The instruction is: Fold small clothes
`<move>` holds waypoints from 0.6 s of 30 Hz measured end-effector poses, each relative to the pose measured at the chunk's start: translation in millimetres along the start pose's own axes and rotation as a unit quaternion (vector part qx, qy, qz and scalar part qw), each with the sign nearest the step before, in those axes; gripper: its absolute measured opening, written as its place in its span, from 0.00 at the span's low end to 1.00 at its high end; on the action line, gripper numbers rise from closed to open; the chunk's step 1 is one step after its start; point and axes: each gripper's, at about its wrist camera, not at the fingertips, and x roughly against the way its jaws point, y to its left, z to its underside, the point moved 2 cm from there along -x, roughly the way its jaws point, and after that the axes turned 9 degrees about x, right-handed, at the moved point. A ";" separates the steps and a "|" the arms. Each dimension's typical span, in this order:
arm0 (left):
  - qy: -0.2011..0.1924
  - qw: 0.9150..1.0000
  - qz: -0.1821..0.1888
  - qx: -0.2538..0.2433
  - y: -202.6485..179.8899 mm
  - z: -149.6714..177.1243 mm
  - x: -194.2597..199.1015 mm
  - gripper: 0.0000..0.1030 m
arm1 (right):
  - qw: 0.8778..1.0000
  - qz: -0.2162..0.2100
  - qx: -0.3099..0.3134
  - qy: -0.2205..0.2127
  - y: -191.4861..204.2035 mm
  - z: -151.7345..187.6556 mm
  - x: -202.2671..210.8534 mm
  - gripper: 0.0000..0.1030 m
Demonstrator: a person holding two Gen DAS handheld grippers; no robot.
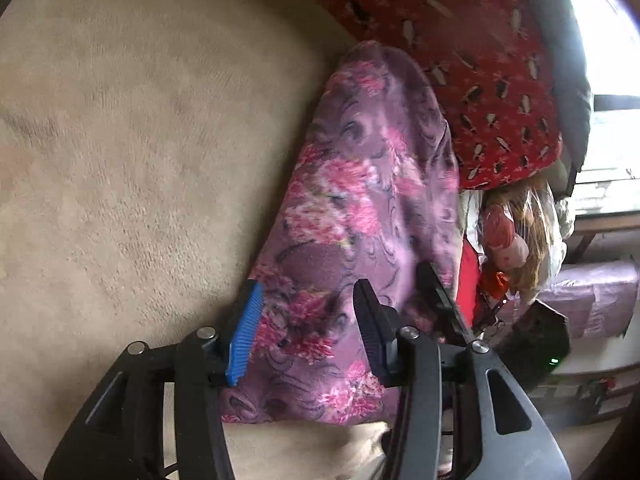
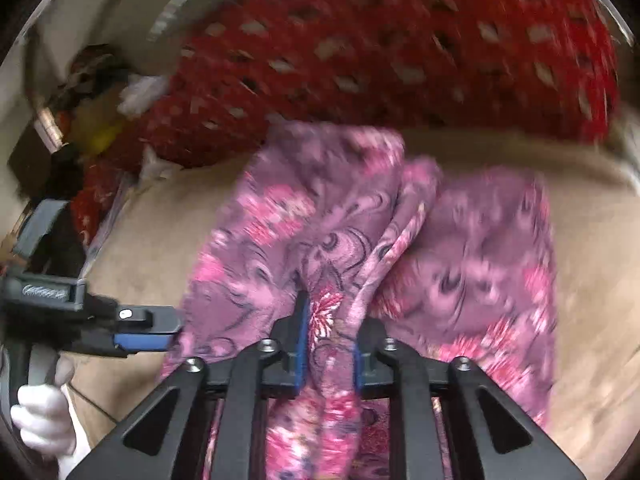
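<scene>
1. The purple floral garment point(image 2: 360, 232) lies on the beige blanket point(image 1: 140, 140), beside a red patterned cloth point(image 2: 400, 52).
2. The right tongs point(image 2: 328, 344) pinch a bunched fold of it.
3. The left tongs point(image 1: 308, 328) gape wide over it, gripping nothing.

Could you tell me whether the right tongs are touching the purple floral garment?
Touching. The right wrist view shows the right tongs closed on a bunched fold of the purple floral garment, fabric pinched between both pads.
</scene>
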 end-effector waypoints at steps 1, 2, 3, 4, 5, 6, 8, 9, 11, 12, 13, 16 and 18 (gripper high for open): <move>-0.009 1.000 -0.006 -0.011 -4.8 2.1 4.2 0.44 | 1.000 -0.006 -0.002 -0.014 -2.4 -1.7 9.9 0.14; -0.013 1.000 -0.013 -0.020 -9.3 3.7 4.1 0.44 | 1.000 -0.007 -0.006 -0.027 -6.7 -2.7 21.6 0.14; -0.015 0.999 -0.023 -0.032 -13.8 6.6 3.3 0.44 | 0.999 -0.001 -0.007 -0.038 -11.9 -2.5 32.0 0.14; -0.015 0.998 -0.033 -0.045 -18.2 10.7 0.0 0.45 | 0.999 0.008 -0.010 -0.047 -19.7 0.8 42.4 0.14; -0.013 0.998 -0.042 -0.053 -21.2 14.1 -4.3 0.51 | 0.998 0.016 -0.016 -0.051 -28.1 4.7 48.8 0.14; -0.011 0.997 -0.055 -0.062 -23.8 18.8 -10.6 0.54 | 0.998 0.021 -0.030 -0.048 -40.7 11.6 52.7 0.14; 0.002 0.994 -0.075 -0.081 -29.8 32.0 -30.7 0.55 | 0.997 0.030 -0.063 -0.034 -63.5 25.5 49.3 0.14; 0.012 0.992 -0.089 -0.091 -31.9 38.6 -41.8 0.55 | 0.996 0.034 -0.079 -0.020 -74.8 34.7 44.0 0.14; 0.020 0.986 -0.125 -0.106 -35.9 48.6 -60.1 0.55 | 0.994 0.031 -0.105 0.001 -94.5 55.2 30.4 0.14; 0.023 0.984 -0.136 -0.115 -36.6 52.3 -65.3 0.55 | 0.993 0.022 -0.116 -0.003 -98.8 60.8 30.6 0.15; 0.020 0.981 -0.145 -0.126 -39.3 55.3 -66.7 0.55 | 0.991 0.012 -0.130 -0.011 -102.5 63.1 31.8 0.17; 0.010 0.981 -0.127 -0.143 -47.1 53.0 -51.2 0.55 | 0.987 -0.001 -0.160 -0.018 -108.1 53.9 42.1 0.23; -0.011 0.984 -0.112 -0.142 -52.5 44.9 -37.8 0.55 | 0.985 0.013 -0.165 -0.055 -114.5 43.4 60.3 0.23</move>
